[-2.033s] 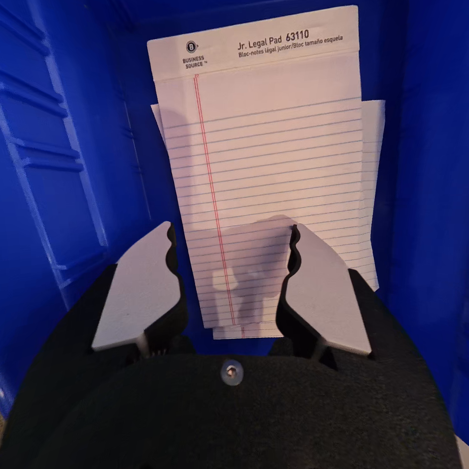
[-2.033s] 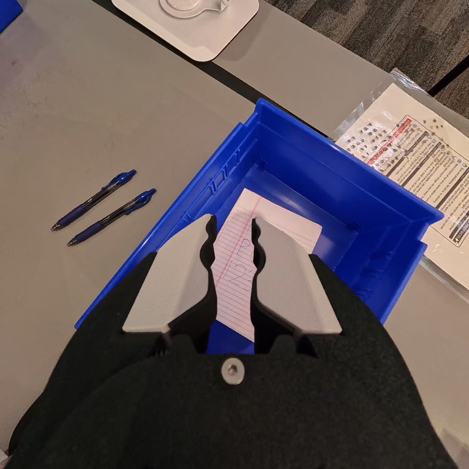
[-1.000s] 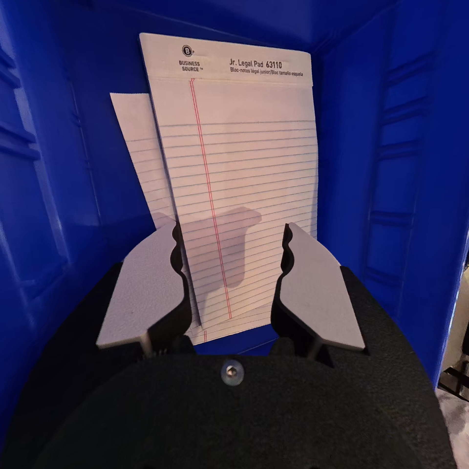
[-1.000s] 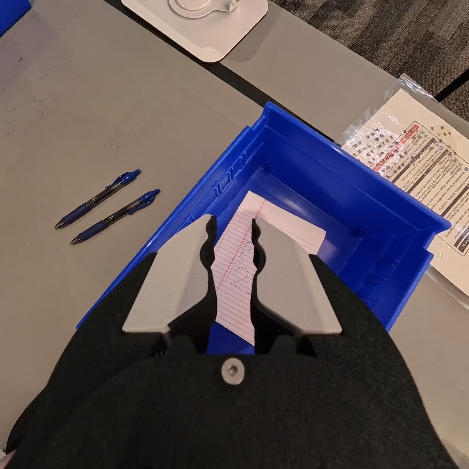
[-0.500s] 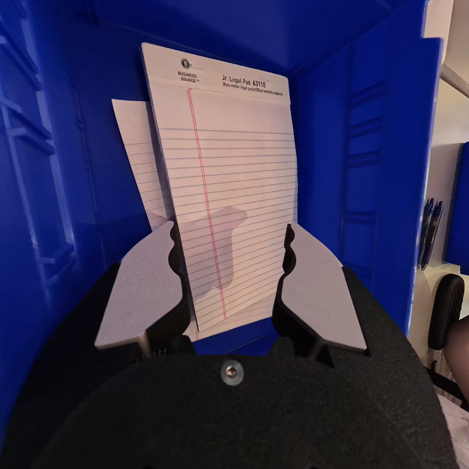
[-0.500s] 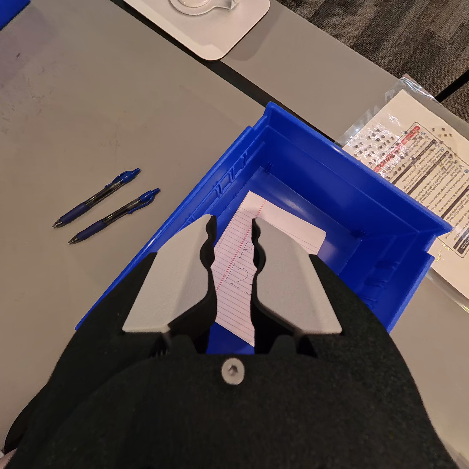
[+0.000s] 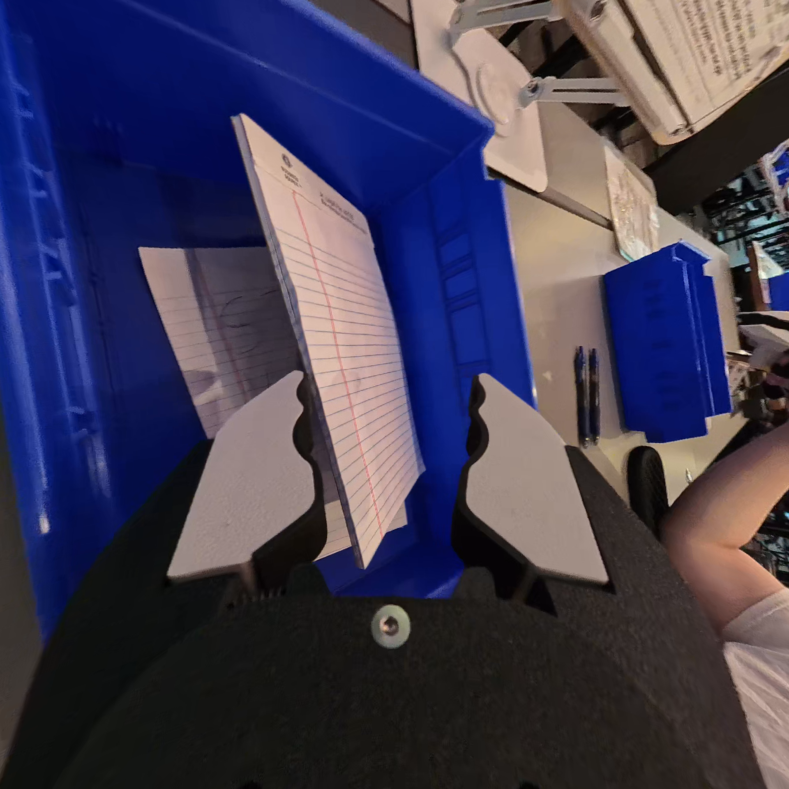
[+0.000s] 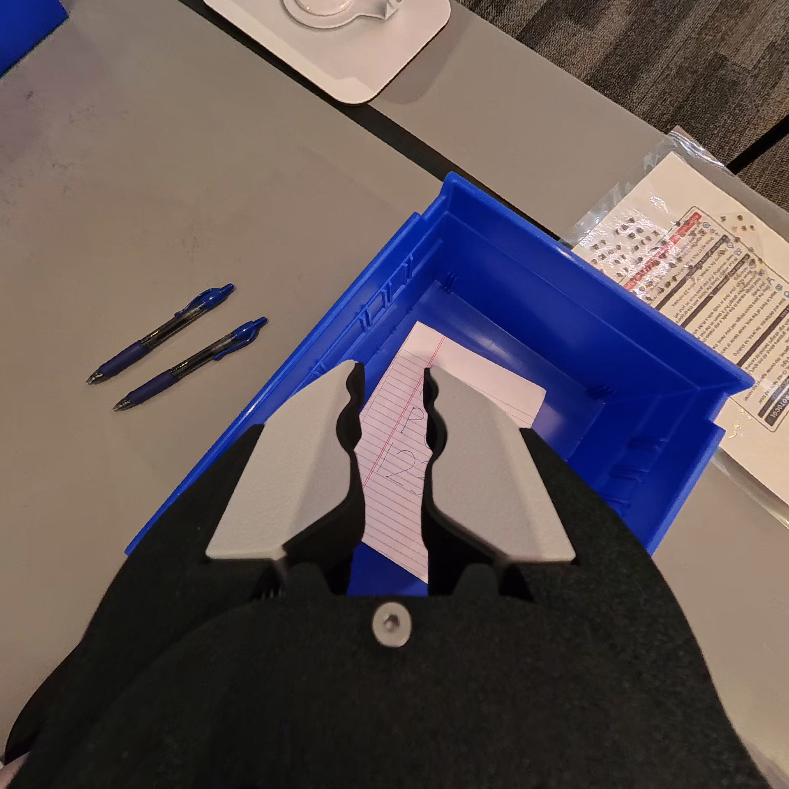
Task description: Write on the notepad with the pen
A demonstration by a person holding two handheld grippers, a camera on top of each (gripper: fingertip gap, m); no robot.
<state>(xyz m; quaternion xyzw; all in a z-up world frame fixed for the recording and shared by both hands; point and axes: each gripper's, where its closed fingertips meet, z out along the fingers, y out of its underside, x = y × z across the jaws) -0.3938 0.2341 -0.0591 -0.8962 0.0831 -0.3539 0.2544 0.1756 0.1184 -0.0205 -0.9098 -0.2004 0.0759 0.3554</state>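
A white lined notepad [image 7: 341,341] stands tilted up on its long edge inside a blue bin [image 7: 106,213]. My left gripper [image 7: 386,380] is open around the pad's near end, and the pad leans against the left finger [image 7: 256,469]. A loose lined sheet with pen marks [image 7: 222,324] lies under the pad. Two blue pens [image 7: 585,397] lie on the table beyond the bin wall. In the right wrist view the pens [image 8: 179,348] lie side by side left of a blue bin [image 8: 597,324]. My right gripper [image 8: 390,367] hovers over that bin, narrowly open and empty, above a written lined sheet [image 8: 397,448].
A second blue bin [image 7: 666,341] stands past the pens, and a person's arm [image 7: 726,504] is at the right. On the grey table [image 8: 170,170] a white flat base [image 8: 341,55] sits at the far edge. A printed sheet in a plastic bag [image 8: 704,299] lies right of the bin. About 60 cm separates my left fingertips from my right.
The left gripper has swung and rolled to the right, and the notepad has tipped up from flat onto its edge, uncovering the loose sheet. The right gripper has hardly moved.
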